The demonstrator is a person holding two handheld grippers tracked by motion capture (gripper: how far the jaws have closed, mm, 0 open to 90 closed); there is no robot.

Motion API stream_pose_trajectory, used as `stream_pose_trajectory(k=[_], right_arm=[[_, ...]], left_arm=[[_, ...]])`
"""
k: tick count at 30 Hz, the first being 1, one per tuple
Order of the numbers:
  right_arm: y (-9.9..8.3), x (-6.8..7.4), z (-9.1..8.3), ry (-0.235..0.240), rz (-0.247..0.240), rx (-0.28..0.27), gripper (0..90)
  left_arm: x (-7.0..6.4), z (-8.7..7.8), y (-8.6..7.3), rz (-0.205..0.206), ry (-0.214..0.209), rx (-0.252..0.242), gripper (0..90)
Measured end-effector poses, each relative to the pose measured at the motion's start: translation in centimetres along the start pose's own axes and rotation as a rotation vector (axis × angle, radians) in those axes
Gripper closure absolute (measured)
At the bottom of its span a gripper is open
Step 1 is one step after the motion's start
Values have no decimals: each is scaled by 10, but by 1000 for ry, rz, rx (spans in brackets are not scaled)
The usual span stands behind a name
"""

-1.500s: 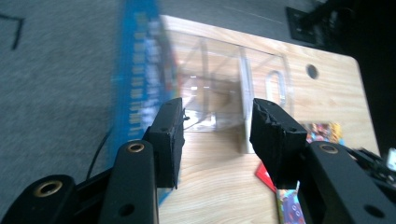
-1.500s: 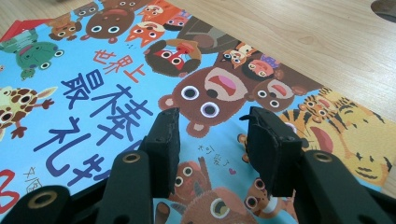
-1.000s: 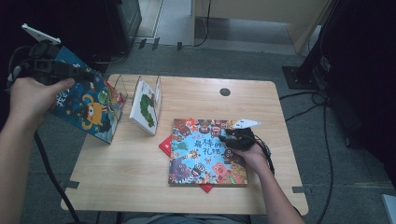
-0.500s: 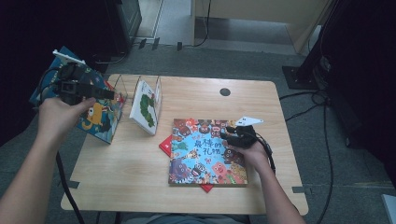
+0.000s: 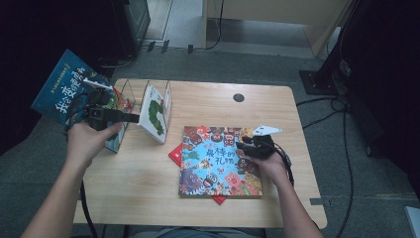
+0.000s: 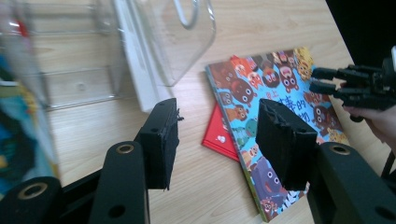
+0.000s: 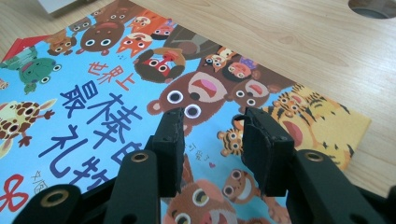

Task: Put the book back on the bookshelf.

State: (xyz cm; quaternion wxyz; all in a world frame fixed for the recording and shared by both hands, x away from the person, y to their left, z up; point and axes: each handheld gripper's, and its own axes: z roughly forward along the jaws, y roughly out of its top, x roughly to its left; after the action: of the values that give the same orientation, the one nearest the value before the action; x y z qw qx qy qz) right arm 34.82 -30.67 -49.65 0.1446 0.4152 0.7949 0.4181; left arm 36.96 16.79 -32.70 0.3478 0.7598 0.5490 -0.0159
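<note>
- Sorting picture books into the clear rack [image 5: 128, 87] looks about half done: a white book [image 5: 156, 112] stands in one slot, and the dark blue book [image 5: 65, 97] leans at the rack's left end, its top tipped out past the table [image 5: 143, 191] edge.
- Whether the blue book sits fully in its slot cannot be told; the hand hides its foot.
- The left gripper [image 5: 132, 118] hangs just beside the rack, jaws wide apart, gripping nothing.
- Two books are left, by the look of it: the colourful animal book [image 5: 218, 163] lies flat mid-table, with a red book [image 5: 174, 154] peeking out beneath it.
- The right gripper [image 5: 243, 148] is over the animal book's right side, jaws part-open and empty.
- That cover is glossy, bright blue, crowded with cartoon animals and large characters.
</note>
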Motion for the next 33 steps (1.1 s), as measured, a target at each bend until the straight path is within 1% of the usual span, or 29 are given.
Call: stream_pose_trajectory(k=[1,2,5,6,10,11,12,14,15,16,17,21,23,24,25,27,29,30,31,33], right_arm=[[0,0,0,0,0,0,591],[-2,0,-2,-3,-1,-7,598],[-4,0,-3,-11,-3,-3,600],[-5,0,-5,-16,-2,-3,603],[-7,-1,-7,-20,5,-5,607],[-9,-1,-8,-23,8,-8,612],[-9,-1,-8,-23,8,-8,612],[-11,-2,-10,-31,14,-2,621],[-11,-2,-11,-30,18,-2,623],[-11,-2,-11,-30,18,-2,623],[-12,-3,-12,-31,18,-7,625],[-16,-5,-17,-41,38,-15,631],[-19,-6,-20,-46,46,-17,635],[-21,-6,-22,-52,52,-15,637],[-21,-6,-22,-52,52,-15,637],[-23,-7,-25,-54,56,-16,639],[-24,-8,-27,-57,57,-19,643],[-26,-8,-28,-60,59,-21,649],[-26,-8,-28,-60,59,-21,649],[-28,-8,-30,-63,59,-18,650]], left_arm=[[0,0,0,0,0,0,494],[-2,6,-2,8,-7,5,494],[-7,18,-7,30,-8,10,494],[-9,24,-9,36,-15,13,483],[-15,44,-15,57,-25,35,475],[-17,53,-17,68,-28,49,475],[-17,53,-17,68,-28,49,475],[-21,66,-21,93,-29,63,475],[-22,71,-23,96,-36,67,475],[-22,71,-23,96,-36,67,473],[-24,76,-24,100,-44,72,473],[-29,92,-29,116,-58,85,472],[-33,102,-32,123,-71,100,473],[-37,108,-34,138,-67,109,474],[-37,108,-34,138,-67,109,474],[-41,116,-36,153,-72,118,475],[-45,121,-37,171,-71,120,474],[-49,128,-37,187,-69,132,473],[-49,128,-37,187,-69,132,472],[-51,135,-38,192,-84,139,473]])
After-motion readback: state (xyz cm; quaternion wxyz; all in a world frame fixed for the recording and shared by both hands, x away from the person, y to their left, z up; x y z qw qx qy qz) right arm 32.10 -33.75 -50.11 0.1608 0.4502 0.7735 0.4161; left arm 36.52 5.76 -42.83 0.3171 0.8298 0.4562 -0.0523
